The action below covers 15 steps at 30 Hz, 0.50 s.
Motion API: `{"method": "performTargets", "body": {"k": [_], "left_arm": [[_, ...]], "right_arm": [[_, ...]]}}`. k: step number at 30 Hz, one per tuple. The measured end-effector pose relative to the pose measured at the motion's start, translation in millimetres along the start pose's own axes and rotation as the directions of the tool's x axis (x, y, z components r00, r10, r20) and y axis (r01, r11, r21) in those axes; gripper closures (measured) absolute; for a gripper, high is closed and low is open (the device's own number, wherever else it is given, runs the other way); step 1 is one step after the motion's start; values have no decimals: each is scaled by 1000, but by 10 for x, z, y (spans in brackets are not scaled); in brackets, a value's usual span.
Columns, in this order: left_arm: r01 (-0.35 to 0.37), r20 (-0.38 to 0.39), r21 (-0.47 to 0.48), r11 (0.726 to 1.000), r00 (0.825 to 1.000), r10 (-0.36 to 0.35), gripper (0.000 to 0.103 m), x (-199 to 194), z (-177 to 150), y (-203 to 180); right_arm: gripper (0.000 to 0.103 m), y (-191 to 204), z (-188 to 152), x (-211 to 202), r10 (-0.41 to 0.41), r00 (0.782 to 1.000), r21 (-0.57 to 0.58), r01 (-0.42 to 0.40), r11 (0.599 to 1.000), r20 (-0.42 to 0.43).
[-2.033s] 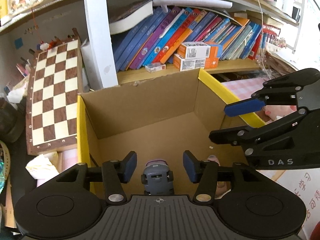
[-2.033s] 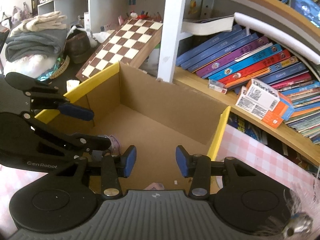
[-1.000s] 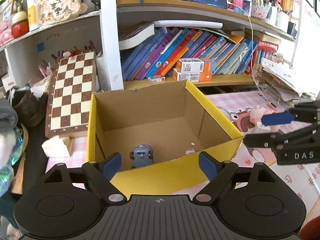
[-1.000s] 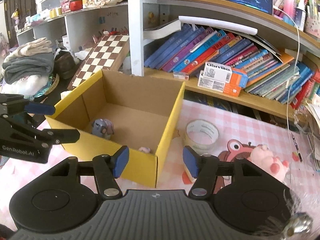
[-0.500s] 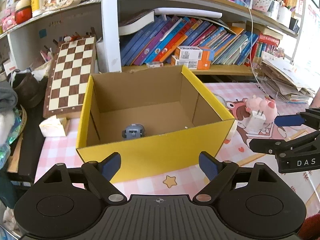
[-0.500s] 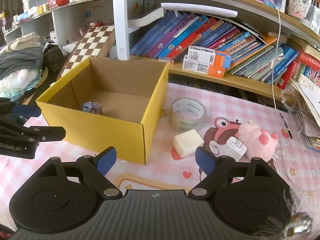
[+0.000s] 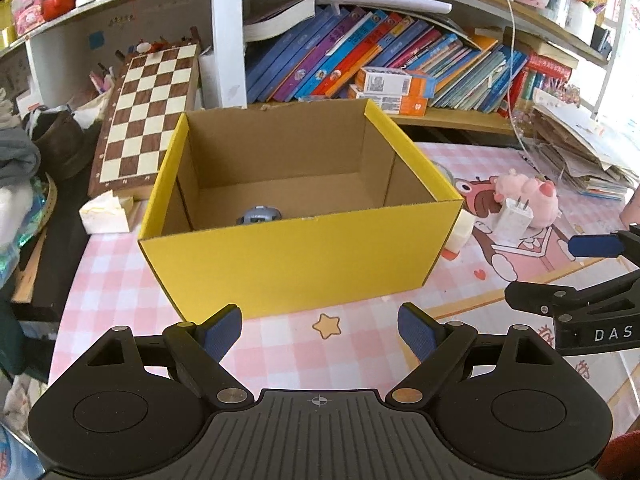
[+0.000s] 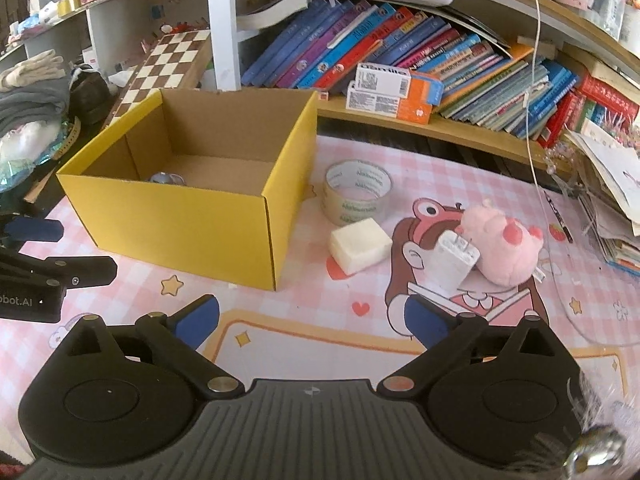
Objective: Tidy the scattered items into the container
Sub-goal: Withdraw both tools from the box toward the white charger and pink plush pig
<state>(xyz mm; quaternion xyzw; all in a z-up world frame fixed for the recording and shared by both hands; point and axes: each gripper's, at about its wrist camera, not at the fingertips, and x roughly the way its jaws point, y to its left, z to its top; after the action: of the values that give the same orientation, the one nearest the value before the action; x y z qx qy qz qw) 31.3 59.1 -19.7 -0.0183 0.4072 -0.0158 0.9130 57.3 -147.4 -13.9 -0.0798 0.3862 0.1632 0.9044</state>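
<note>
- Left gripper (image 7: 320,330): jaws spread wide, holding nothing, above the pink checked mat (image 7: 280,344).
- Right gripper (image 8: 312,320): also wide, holding nothing.
- Yellow cardboard box (image 8: 192,232) at 11 o'clock in the right view; grey toy (image 8: 166,178) inside.
- Clear tape roll (image 8: 357,193), white block (image 8: 360,245), white charger (image 8: 454,260) and pink plush (image 8: 500,248) at 1 o'clock.

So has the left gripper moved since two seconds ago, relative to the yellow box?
Yes. The left gripper has pulled back out of the yellow box; it now sits open in front of the near wall, with the small grey toy left inside.
</note>
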Motion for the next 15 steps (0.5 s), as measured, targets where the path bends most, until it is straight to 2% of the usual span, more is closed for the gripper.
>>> {"method": "performTargets", "body": {"k": [3, 15], "left_arm": [[-12, -3, -4, 1000, 1000, 12, 7, -3, -15, -37], [-50, -7, -21, 999, 999, 50, 5, -20, -24, -189]], "right_arm": [[3, -27, -24, -4, -5, 1000, 5, 5, 1000, -4], [2, -161, -28, -31, 25, 1000, -5, -25, 1000, 0]]}}
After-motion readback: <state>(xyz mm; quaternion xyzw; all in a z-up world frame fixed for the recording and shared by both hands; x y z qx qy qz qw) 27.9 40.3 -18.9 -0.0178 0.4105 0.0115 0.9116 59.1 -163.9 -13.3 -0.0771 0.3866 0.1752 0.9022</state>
